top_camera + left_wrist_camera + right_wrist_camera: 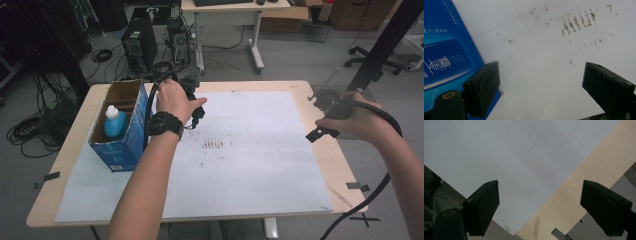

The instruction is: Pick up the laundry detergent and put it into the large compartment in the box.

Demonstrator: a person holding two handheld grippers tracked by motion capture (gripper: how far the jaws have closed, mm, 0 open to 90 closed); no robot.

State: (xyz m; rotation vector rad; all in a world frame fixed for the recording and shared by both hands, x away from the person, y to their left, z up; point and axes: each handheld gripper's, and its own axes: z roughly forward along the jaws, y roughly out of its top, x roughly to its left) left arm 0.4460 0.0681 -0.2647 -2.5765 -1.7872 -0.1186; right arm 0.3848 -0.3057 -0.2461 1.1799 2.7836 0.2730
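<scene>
High view and 2 tool views. My left tool (196,116) hangs just beside the blue box (125,131), on the side of that box facing the middle of the table (305,95), with the left hand (175,100) wrapped over it. In the left tool view its 2 jaws stand wide apart with nothing between them, above the white sheet (536,50); one jaw lies close against the printed blue wall of the box (444,50). The box stands upright on the sheet near the table's left edge, open at the top, and a blue bottle with a white cap (114,121) stands inside it. A patch of brown marks (213,145) lies on the sheet beyond the left tool, farther from the box. My right tool (325,120) is well apart from the box, over the opposite edge of the table; in the right tool view its jaws are also wide apart and hold nothing, above the corner of the sheet (524,157) and the bare wood (584,182).
</scene>
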